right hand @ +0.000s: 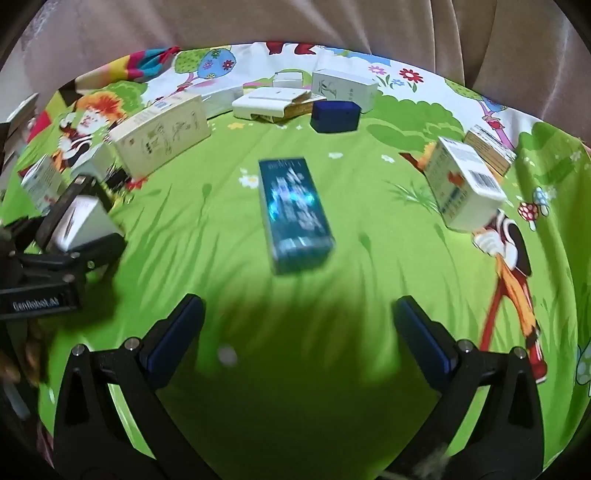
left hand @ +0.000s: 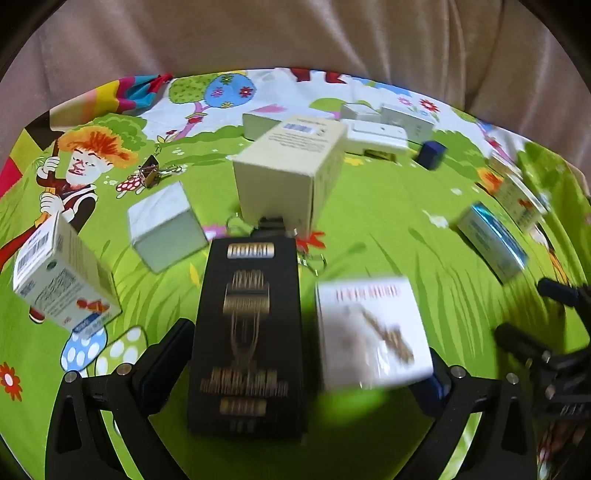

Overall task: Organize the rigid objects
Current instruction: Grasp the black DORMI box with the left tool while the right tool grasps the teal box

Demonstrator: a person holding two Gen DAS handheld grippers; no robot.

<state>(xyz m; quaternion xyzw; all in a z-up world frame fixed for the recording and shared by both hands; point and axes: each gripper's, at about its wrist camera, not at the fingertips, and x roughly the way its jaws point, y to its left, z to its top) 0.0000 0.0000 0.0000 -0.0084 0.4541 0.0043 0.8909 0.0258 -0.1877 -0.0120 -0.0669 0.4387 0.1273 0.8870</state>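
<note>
My left gripper (left hand: pixel 299 354) is open, its fingers spread wide around a long black box with gold print (left hand: pixel 247 339) and a white box with gold print (left hand: pixel 371 332) side by side between them. Whether the fingers touch the boxes I cannot tell. A tall cream box (left hand: pixel 291 173) stands just beyond. My right gripper (right hand: pixel 297 325) is open and empty above the green cloth, and a teal box (right hand: pixel 293 214) lies flat ahead of it. The left gripper (right hand: pixel 48 258) shows at the left edge of the right wrist view, with the white box (right hand: pixel 83 221) in it.
A cartoon-print cloth (right hand: pixel 369 258) covers the surface, with a brown sofa back (left hand: pixel 295 33) behind. Scattered on it: a grey-white cube (left hand: pixel 166 227), a white carton (left hand: pixel 62 273), binder clips (left hand: pixel 153 173), a navy box (right hand: pixel 335 116), white boxes (right hand: pixel 280 101) at the back, another carton (right hand: pixel 463 184).
</note>
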